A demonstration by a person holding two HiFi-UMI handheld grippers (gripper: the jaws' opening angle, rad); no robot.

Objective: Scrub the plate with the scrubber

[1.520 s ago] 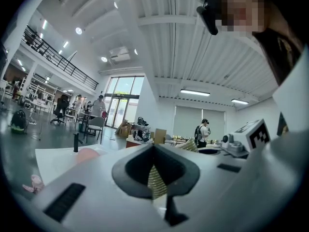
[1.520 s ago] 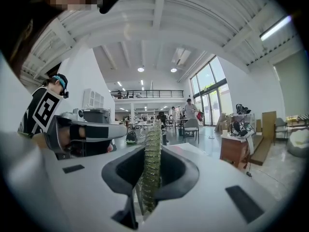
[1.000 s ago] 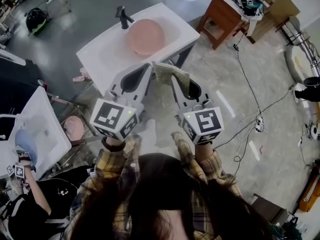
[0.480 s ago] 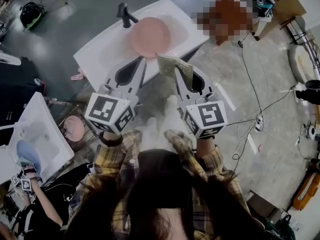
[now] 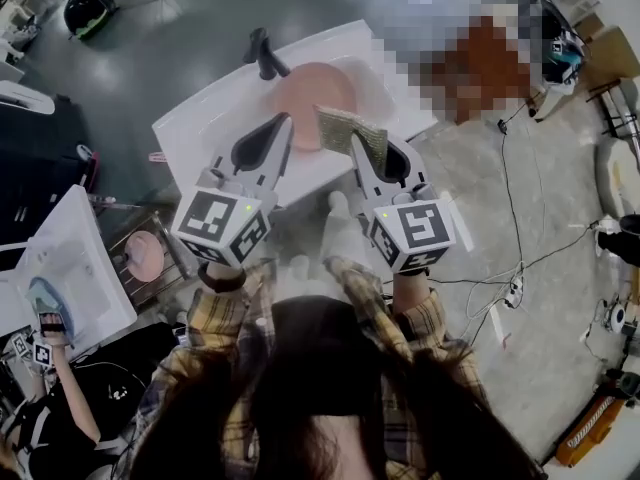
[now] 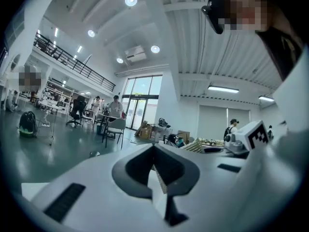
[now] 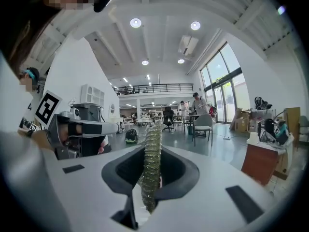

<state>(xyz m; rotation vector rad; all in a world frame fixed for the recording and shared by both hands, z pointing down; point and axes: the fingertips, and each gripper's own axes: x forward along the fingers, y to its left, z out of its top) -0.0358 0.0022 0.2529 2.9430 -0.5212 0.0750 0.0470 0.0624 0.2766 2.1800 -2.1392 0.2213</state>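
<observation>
Plainly, the pink plate point(image 5: 312, 93) lies flat in the white sink point(image 5: 200, 118), just ahead of both tools. A dark faucet point(image 5: 262, 53) stands beyond the plate, on the left tool's side. The scrubber point(image 5: 350, 133), a thin greenish pad, is clamped by one edge in the right tool point(image 5: 354, 140). Most of the pad sticks out past the jaw tips, towards the plate's near rim. The left tool point(image 5: 285, 120) has its jaws pressed together with nothing between them, and its tip lies over the plate's near edge in the head view. Both gripper views look out across the hall and not down into the basin, so I judge that neither tool touches the plate and scrubbing has not begun.

The main risk is the plate itself. Nothing steadies it, so a sideways stroke could slide it across the basin or ride it up the sink wall. The left tool would have to open before it could pinch the rim. The pad is gripped only at its edge, so hard pressure could fold it or pull it free. A wide stroke on the left tool's side could knock the faucet.
</observation>
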